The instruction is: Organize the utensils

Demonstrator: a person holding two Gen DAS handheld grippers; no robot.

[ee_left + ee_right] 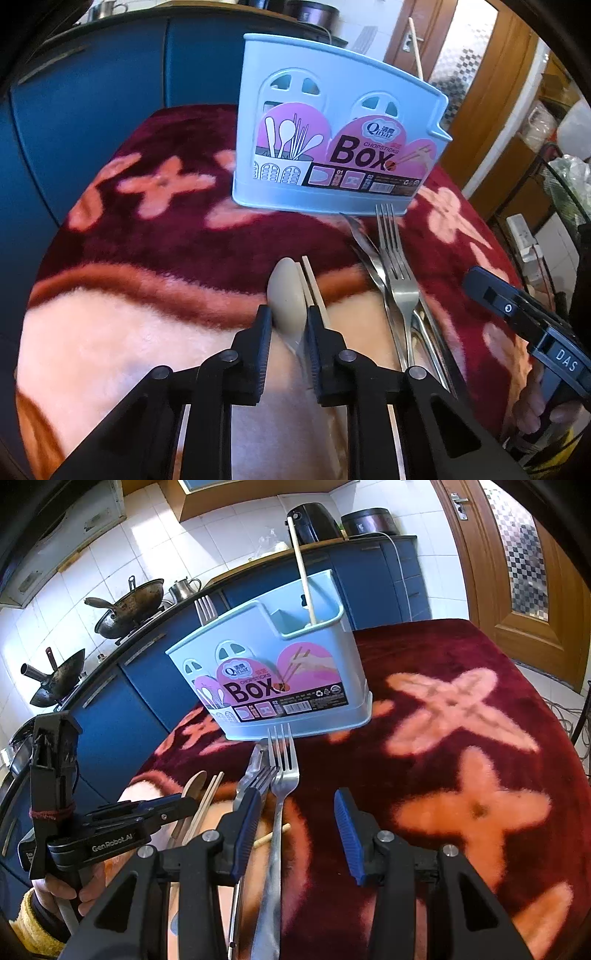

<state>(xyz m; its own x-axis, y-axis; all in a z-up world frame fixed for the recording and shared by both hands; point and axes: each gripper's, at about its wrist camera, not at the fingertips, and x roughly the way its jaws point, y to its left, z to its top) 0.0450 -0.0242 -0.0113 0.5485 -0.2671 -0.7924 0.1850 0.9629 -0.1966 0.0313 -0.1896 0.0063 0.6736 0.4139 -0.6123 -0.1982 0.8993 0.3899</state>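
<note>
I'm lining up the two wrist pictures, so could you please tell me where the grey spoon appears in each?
Left wrist view: the grey spoon lies at lower centre, between the left gripper fingers.
Right wrist view: the spoon is at lower left, its bowl poking out past the left gripper.
Shared landmark: the light blue chopsticks box stands behind it in both.

The box (332,122) is smooth pale-blue plastic with a glossy paper label. In front of the box, the fork (397,273) is shiny metal, the spoon (287,295) a matt grey, and the chopsticks (314,284) pale wood. Under the box lies a fuzzy plush cloth (147,258). One wooden chopstick (303,565) stands inside the box.
</note>
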